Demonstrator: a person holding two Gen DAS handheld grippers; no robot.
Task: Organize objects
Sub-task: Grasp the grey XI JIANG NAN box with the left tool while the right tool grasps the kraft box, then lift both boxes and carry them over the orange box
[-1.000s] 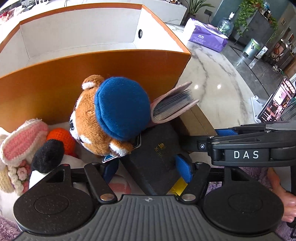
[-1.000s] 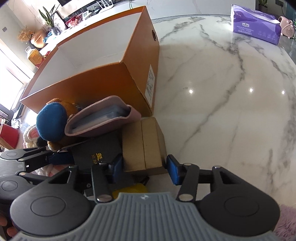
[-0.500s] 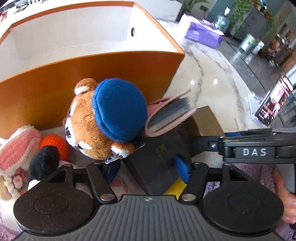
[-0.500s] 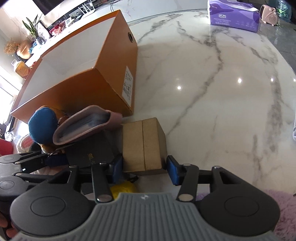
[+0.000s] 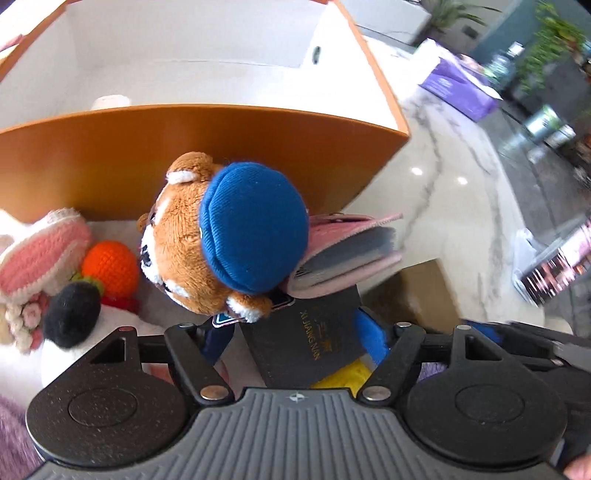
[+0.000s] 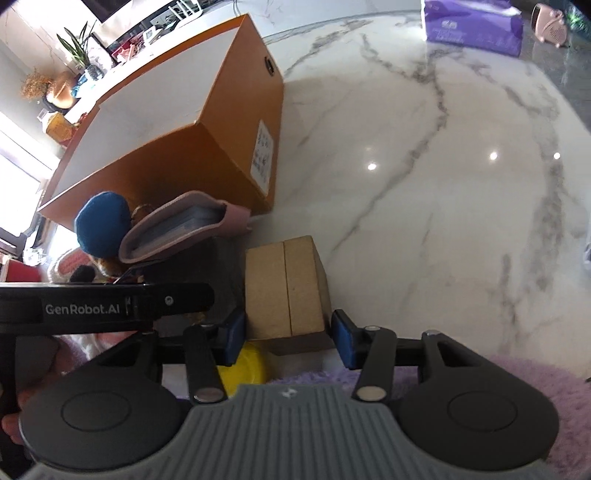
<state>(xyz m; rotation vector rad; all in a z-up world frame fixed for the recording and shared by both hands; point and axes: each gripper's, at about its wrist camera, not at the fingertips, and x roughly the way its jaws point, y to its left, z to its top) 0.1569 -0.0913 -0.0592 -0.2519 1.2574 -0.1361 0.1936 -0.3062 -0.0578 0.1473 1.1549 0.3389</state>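
Purple tissue pack (image 6: 472,26), potted plant (image 6: 79,48), pink heater (image 6: 550,22).

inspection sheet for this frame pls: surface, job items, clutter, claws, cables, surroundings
Surface: white marble table, glossy.
Job's things: orange box open; plush with blue cap, pink wallet, dark box, cardboard box in front of it.
Clutter: crochet toys, yellow object, purple tissue pack.
Claws: left claw opening, astride the dark box; right claw astride the cardboard box, grip unclear.
Cables: nothing seen.
Surroundings: potted plants, shelves.
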